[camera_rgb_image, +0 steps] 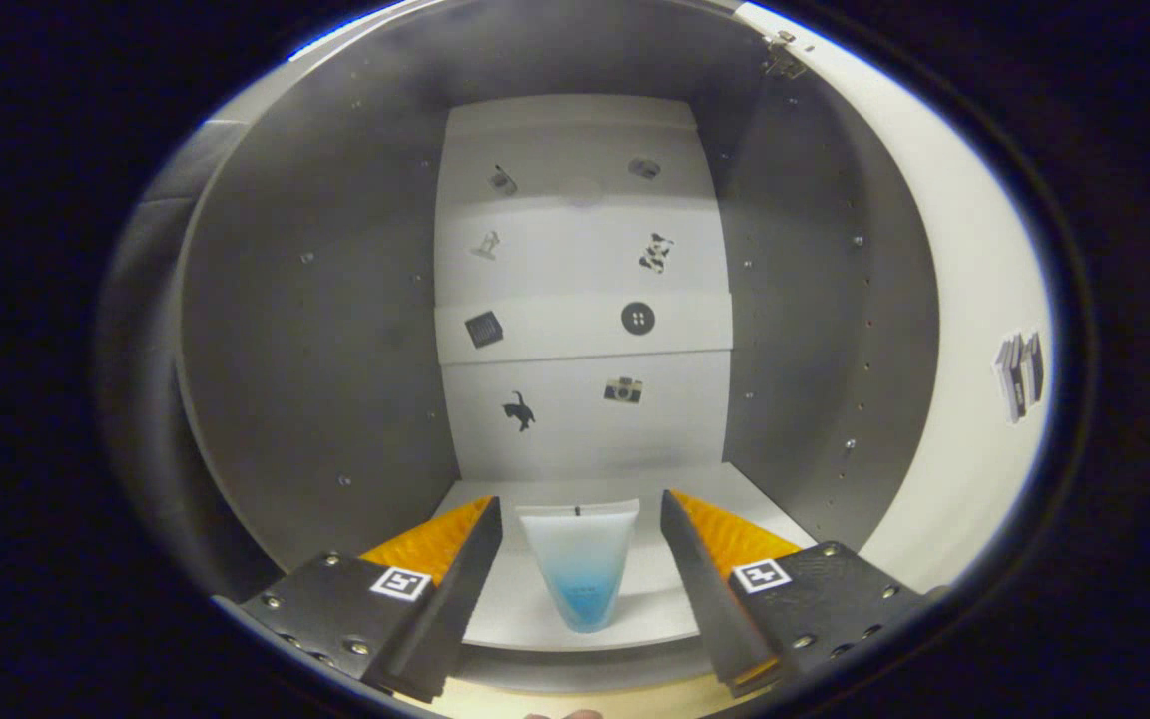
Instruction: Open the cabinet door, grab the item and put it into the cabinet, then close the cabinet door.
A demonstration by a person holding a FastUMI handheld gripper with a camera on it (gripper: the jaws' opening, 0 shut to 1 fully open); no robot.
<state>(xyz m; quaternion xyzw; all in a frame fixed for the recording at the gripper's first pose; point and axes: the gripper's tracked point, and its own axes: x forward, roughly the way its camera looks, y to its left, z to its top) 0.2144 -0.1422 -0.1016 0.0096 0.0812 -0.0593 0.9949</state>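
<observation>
small stickers (638,318) on cabinet back wall (585,439) partly indistinct

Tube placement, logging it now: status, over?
Claw open, fingers clear of tube. Tube standing between them on cabinet floor. Cabinet door open at right. Nothing in the way.

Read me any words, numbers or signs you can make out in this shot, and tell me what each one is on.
No text can be read.
Tube, standing on the cabinet floor between the open gripper fingers: dark print, too small and blurred.
Back panel stickers: small pictures, no words.
Square coded markers on the fingers: patterns, no letters.
</observation>
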